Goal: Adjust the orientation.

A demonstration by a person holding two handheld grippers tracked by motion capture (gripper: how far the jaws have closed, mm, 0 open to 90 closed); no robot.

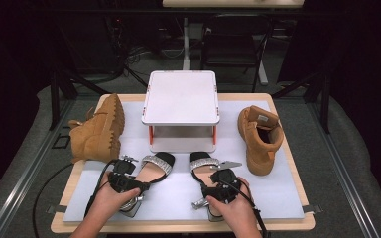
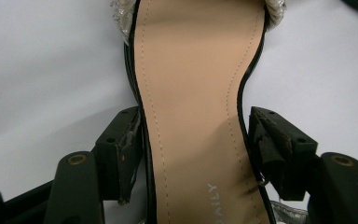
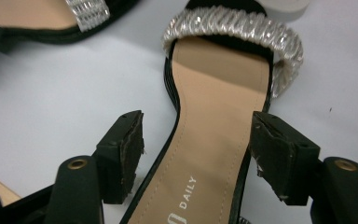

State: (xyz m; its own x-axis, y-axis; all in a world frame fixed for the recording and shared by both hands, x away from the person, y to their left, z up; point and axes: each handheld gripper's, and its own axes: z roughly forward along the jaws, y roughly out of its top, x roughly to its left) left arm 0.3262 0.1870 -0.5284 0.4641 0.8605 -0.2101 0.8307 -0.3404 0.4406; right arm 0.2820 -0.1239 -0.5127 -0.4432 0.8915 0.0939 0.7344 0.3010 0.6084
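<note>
Black sandals [image 1: 154, 168] low in the frame: straddling one with each released hand-held gripper [image 2: 193, 140] [image 3: 198, 144]. Needing squeezing next, probably.

Left sandal [image 1: 151, 171] lies between left gripper [image 1: 124, 166] jaws; right sandal [image 1: 204, 168] between right gripper [image 1: 218, 173] jaws. Stand [image 1: 181, 111] beyond both. Boots flank: one [image 1: 99, 131] left, apparently tipped over; other [image 1: 259, 139] right.

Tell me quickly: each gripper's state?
Left gripper: open, jaws astride the left black, silver-strapped sandal.
Right gripper: open, astride the right matching sandal.
</note>
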